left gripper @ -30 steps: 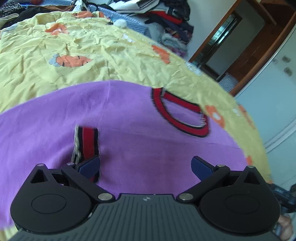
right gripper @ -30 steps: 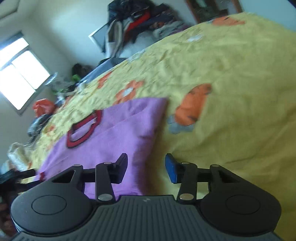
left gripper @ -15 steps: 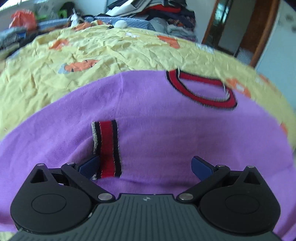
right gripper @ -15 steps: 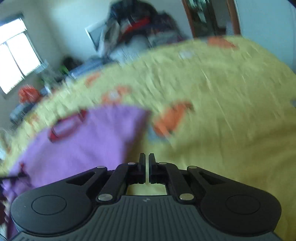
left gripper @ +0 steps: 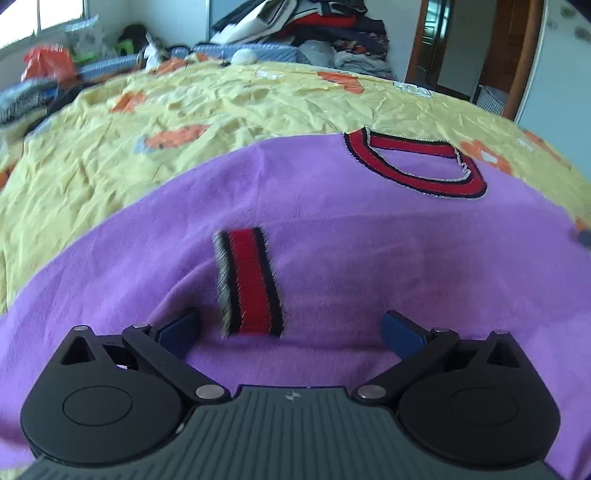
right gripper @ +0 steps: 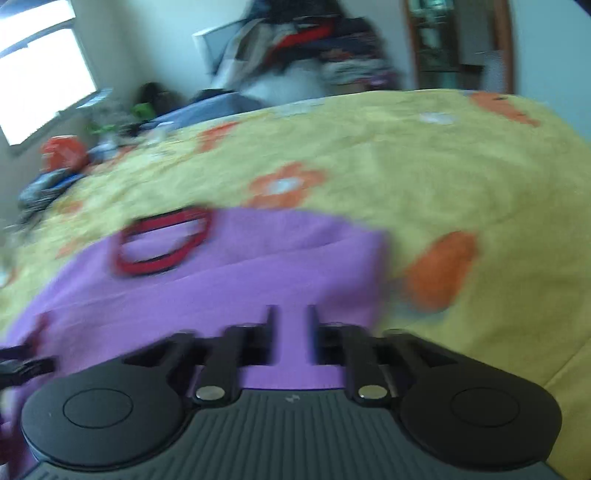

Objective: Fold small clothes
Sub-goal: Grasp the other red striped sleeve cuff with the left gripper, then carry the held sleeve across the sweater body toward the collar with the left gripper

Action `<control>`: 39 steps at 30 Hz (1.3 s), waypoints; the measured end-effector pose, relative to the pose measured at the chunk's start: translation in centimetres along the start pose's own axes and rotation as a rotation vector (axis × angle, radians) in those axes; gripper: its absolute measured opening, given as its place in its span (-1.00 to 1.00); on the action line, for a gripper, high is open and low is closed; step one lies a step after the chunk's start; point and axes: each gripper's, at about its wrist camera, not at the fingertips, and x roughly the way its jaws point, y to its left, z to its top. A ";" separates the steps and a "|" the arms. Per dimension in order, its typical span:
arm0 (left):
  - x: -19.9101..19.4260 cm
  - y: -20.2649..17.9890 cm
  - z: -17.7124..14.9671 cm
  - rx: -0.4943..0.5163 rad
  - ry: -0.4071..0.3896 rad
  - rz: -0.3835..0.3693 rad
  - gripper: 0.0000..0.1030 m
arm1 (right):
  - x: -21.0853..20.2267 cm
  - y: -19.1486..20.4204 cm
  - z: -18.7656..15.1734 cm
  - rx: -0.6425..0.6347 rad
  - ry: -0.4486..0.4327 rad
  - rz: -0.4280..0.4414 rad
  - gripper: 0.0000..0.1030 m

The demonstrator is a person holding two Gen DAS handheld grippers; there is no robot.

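Bedroom: bed [left gripper: 258, 99], heaped clothes [left gripper: 332, 33], doorway [left gripper: 436, 48].

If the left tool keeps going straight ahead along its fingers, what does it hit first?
Most likely the red-and-black striped cuff lying on the purple shirt, just ahead of the open left tool. Depth is unclear; it may touch purple fabric first.

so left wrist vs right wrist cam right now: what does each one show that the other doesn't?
Left wrist only: the striped sleeve cuff folded onto the shirt body, lying between the wide-open fingers of the left gripper, and an open wooden doorway.

Right wrist only: the shirt's right-hand edge against the sheet, the window, and the right gripper, fingers parted by a narrow gap with purple fabric showing through; blur hides whether they pinch it.

Both: the purple shirt with its red collar, the yellow flowered bedsheet and the clothes pile behind.
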 end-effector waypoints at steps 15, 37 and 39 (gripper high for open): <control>-14.8 29.5 -4.7 -0.540 -0.242 -0.017 1.00 | -1.9 12.5 -11.7 -0.151 -0.115 0.306 1.00; -9.1 35.1 -5.9 -0.488 0.036 -0.160 -0.77 | -1.3 11.3 -11.7 -0.077 -0.086 0.293 1.00; -9.3 35.3 -6.4 -0.489 0.037 -0.155 -0.84 | -1.2 11.3 -11.8 -0.077 -0.084 0.292 1.00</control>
